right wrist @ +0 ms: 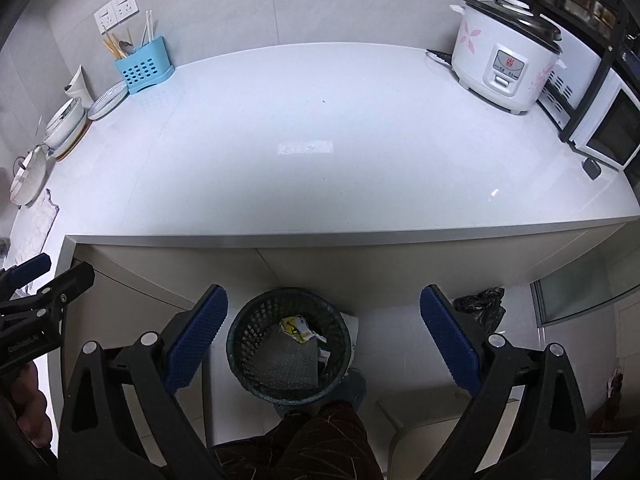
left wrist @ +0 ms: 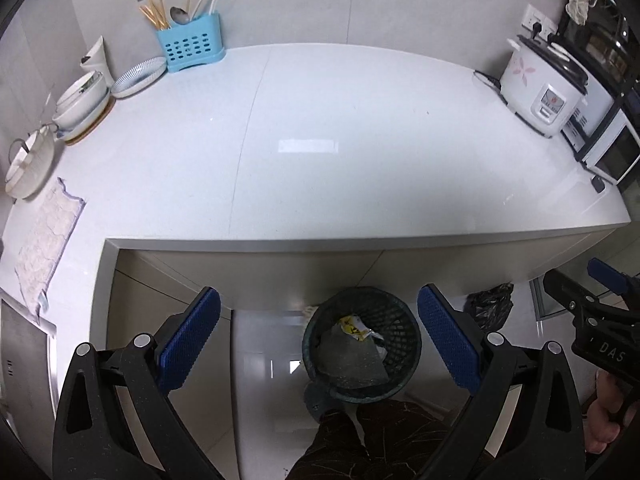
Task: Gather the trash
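A dark mesh trash bin (left wrist: 404,344) stands on the floor below the counter's front edge; it also shows in the right wrist view (right wrist: 248,344). Inside lie a yellow-and-white crumpled wrapper (left wrist: 354,327) (right wrist: 298,329) and a grey bubble-wrap sheet (left wrist: 348,364) (right wrist: 290,364). My left gripper (left wrist: 318,344) is open and empty above the bin. My right gripper (right wrist: 324,340) is open and empty above the bin too; it shows at the right edge of the left wrist view (left wrist: 588,300).
White counter (left wrist: 340,168) carries a blue cutlery holder (left wrist: 192,42), bowls and plates (left wrist: 86,100), a cloth (left wrist: 44,236), a rice cooker (right wrist: 504,64) and a microwave (right wrist: 608,132). A black plastic bag (right wrist: 482,308) lies on the floor right of the bin.
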The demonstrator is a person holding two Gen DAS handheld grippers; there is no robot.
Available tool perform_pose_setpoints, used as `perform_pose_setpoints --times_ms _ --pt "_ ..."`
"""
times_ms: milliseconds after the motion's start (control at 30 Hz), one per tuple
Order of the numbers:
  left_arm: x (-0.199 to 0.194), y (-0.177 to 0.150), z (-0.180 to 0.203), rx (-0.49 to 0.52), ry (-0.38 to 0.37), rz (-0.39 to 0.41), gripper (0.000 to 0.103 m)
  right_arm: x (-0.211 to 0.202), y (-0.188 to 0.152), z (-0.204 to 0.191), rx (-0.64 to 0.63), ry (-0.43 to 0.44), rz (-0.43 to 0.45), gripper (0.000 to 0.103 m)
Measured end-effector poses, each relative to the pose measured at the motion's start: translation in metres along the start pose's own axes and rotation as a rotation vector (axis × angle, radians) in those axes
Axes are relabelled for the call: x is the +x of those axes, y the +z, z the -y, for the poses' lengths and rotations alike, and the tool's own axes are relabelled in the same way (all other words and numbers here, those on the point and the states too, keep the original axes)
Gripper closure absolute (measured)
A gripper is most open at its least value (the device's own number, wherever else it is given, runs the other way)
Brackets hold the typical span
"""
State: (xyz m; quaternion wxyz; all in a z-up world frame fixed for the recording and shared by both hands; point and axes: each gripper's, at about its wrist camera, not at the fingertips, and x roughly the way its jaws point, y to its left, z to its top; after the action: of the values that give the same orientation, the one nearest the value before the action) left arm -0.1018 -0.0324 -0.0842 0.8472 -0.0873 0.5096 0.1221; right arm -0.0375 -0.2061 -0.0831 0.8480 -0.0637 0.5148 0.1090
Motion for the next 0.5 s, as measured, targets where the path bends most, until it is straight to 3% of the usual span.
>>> perform_pose_setpoints --times_ms 500 --pt "-0.040 0.018 -0.003 0.004 -0.022 0.014 0.006 -0.050 0.027 -0.005 0.018 0.007 0.038 0.010"
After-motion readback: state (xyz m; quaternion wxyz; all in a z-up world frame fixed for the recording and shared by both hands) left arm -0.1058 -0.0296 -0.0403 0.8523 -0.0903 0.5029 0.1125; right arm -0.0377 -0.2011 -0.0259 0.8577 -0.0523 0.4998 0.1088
